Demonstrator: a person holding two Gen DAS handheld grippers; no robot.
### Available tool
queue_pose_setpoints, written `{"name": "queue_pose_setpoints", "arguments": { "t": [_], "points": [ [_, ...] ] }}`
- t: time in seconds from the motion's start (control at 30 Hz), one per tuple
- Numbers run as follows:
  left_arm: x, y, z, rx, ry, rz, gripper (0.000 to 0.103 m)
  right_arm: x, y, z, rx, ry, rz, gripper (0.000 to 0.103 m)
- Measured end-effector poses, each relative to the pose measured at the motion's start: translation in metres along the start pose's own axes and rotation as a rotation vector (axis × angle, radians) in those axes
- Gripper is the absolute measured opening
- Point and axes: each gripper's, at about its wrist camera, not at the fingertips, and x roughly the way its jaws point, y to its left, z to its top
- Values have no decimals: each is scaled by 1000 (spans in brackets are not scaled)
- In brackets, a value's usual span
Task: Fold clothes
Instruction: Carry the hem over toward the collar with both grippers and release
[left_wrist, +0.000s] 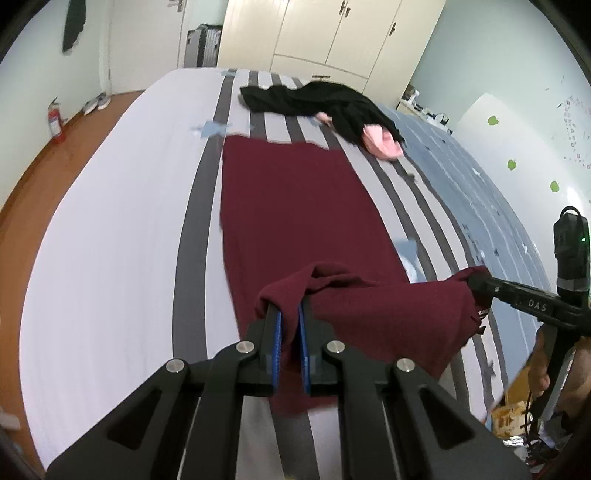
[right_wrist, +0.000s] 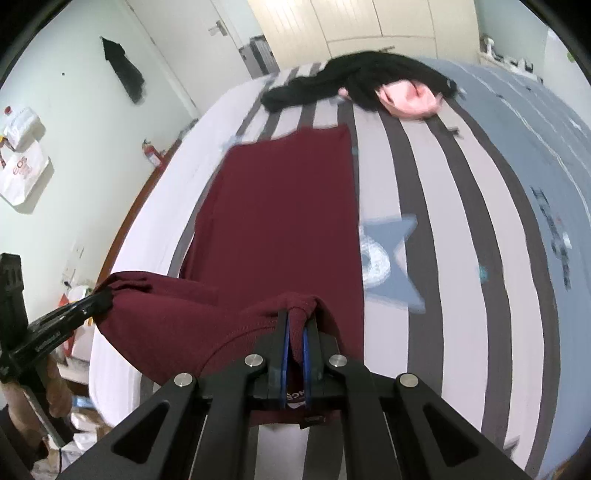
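Note:
A maroon garment (left_wrist: 303, 214) lies lengthwise on the striped bed, its far end flat and its near edge lifted off the sheet. My left gripper (left_wrist: 290, 306) is shut on the near left corner of that edge, cloth bunched over its tips. My right gripper (right_wrist: 295, 317) is shut on the near right corner of the maroon garment (right_wrist: 284, 206), with a fold pinched between its blue pads. Each gripper also shows in the other's view: the right gripper (left_wrist: 476, 286) at the right, the left gripper (right_wrist: 99, 297) at the left. The lifted edge hangs between them.
A black garment (left_wrist: 317, 101) and a pink one (left_wrist: 384, 142) lie heaped at the far end of the bed (left_wrist: 110, 221). A wardrobe (left_wrist: 332, 33) and a suitcase (left_wrist: 203, 46) stand beyond. Wooden floor and a fire extinguisher (left_wrist: 55, 123) lie left of the bed.

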Motion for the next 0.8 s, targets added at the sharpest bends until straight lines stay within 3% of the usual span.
{"name": "queue_pose_setpoints", "arguments": {
  "t": [0.1, 0.23, 0.4, 0.8],
  "points": [
    [52, -3, 35, 32, 0, 30, 7, 31, -9, 36, -5, -7, 6, 5],
    [72, 28, 61, 24, -4, 47, 6, 77, -19, 74, -28, -6, 12, 5],
    [131, 41, 87, 36, 51, 82, 6, 129, -35, 107, -9, 31, 15, 5],
    [150, 51, 123, 21, 45, 71, 6, 173, -61, 155, 46, 43, 62, 5]
  ]
}}
